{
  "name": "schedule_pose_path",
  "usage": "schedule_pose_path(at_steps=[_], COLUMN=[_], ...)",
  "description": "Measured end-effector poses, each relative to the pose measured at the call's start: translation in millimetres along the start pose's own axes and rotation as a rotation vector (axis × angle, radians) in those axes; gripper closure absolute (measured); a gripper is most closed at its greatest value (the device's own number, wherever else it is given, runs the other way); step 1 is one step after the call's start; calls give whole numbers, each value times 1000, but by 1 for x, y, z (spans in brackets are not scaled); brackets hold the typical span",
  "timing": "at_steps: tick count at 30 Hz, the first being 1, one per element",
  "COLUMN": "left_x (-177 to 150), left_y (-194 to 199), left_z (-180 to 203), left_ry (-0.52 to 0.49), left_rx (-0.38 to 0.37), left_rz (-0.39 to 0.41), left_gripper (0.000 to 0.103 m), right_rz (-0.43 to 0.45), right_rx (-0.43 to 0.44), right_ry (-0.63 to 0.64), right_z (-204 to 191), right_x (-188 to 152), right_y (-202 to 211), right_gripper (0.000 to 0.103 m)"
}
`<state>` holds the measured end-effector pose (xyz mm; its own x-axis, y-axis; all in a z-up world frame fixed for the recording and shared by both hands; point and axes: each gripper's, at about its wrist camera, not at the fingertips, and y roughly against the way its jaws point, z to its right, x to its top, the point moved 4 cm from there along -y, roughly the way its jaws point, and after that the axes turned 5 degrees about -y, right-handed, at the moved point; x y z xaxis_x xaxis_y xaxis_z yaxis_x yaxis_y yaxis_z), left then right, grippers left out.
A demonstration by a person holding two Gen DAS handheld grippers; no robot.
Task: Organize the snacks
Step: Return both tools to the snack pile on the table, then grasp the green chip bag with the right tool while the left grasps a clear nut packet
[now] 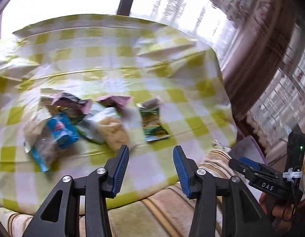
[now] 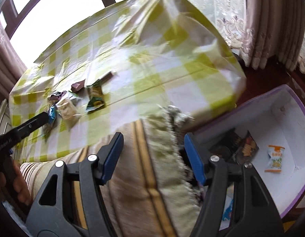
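My left tongs [image 1: 151, 154] stand open with nothing between their blue ribbed pads, low in the middle of the left wrist view, above the near edge of the counter [image 1: 105, 63] draped in a glossy yellow-green and white checked cloth. The snacks lie in a loose blurred cluster on that cloth at centre left: a bright blue wrapped packet [image 1: 62, 130], a clear bag of pale beige crumbly pieces [image 1: 115, 132] just right of it, crumpled pink-purple wrappers [image 1: 73, 103] behind them, and a green and yellow foil sachet [image 1: 154, 124] lying apart on the right.

My right tongs [image 2: 153, 158] are also open and empty, at the bottom centre of the right wrist view, over a beige striped fabric with a shaggy fringe [image 2: 164, 158]. At the lower right of that frame sits a white box with a purple rim [image 2: 302, 106], below the counter's edge. Inside it lie a small white and orange sachet [image 2: 274, 159] and dark packets [image 2: 243, 148] beside it.
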<state>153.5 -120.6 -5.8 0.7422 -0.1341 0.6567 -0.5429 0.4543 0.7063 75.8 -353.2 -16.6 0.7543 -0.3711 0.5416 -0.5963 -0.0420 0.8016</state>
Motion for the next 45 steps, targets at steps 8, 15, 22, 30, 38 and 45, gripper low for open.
schedule_pose_path(at_steps=[8,15,22,30,38,45], left_x=[-3,0,7,15,24,22], left_y=[17,15,-11,-35,-44,-49], left_z=[-89,-146,-192,-198,-206,-208], left_ry=[130,141,123,-31,-55,-23], left_rx=[121,165,180,175,106,13], left_rz=[33,-3,-78,-99,-72,-83], left_gripper=[43,32,32,24,24,45], right_rz=[-4,-19,-61,-115,-136,-119], right_rx=[-9,-5,2,-1,0,-31], right_ry=[96,148,189,210,242,281], right_z=[-43,-74,-100,-116,-129,-138], right_x=[15,26,36,40,42,41], right_y=[-26,-49,-81,-110,-127,-132], right_gripper=[36,36,36,36,36,39])
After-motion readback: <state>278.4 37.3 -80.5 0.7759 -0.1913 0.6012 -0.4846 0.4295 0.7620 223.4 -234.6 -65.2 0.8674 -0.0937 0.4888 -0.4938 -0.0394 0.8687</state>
